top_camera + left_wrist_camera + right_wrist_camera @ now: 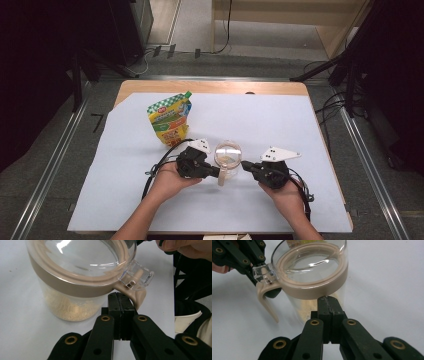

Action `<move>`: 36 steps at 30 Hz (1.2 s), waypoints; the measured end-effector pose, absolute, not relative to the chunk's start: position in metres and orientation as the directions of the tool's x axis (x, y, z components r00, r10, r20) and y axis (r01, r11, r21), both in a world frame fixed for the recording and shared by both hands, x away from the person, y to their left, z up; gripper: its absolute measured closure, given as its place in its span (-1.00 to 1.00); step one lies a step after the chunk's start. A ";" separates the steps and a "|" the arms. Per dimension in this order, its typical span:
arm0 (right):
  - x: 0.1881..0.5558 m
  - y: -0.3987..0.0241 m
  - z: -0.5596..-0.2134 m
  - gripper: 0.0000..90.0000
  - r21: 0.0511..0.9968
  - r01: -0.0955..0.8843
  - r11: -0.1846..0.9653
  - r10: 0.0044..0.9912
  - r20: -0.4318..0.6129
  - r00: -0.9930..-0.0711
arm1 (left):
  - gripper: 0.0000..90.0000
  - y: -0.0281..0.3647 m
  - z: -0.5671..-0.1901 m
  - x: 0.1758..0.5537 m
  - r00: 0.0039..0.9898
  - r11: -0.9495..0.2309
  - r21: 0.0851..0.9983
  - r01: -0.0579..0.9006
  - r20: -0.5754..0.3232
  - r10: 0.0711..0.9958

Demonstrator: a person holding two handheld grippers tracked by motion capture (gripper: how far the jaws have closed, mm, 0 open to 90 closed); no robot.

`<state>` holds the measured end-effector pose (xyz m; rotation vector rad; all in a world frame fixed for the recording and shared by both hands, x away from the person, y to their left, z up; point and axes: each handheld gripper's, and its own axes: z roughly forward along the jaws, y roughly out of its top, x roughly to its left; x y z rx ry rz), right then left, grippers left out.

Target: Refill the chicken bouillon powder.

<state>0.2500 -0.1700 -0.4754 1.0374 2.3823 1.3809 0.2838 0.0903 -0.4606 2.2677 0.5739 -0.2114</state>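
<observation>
We see a clear jar [228,157] with a beige collar and a transparent lid standing near the middle of the white sheet [125,200] that covers the table, between the two grippers. A layer of pale grains lies at its bottom. The left gripper [218,172] has its jaws clenched flat together with nothing between them; in its own view the tips [122,302] sit right under the lid's clear tab [136,276], against the beige handle [138,298]. The right gripper [243,163] is likewise clenched on nothing, and its tips [329,303] press up to the beige collar [312,291] on the opposite side of the jar. A colourful spouted pouch [170,120] stands upright behind the left hand [167,182], well apart from the jar
</observation>
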 end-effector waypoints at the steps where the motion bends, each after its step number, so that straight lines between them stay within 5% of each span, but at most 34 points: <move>1: 0.250 -0.170 -0.475 1.00 0.823 0.470 0.317 0.664 0.161 -0.730 | 1.00 0.088 -0.461 0.283 0.884 -0.598 0.652 0.467 -0.321 0.340; 36: 0.240 -0.185 -0.473 1.00 0.809 0.513 0.288 0.706 0.182 -0.684 | 1.00 0.043 -0.463 0.277 0.906 -0.591 0.687 0.422 -0.337 0.255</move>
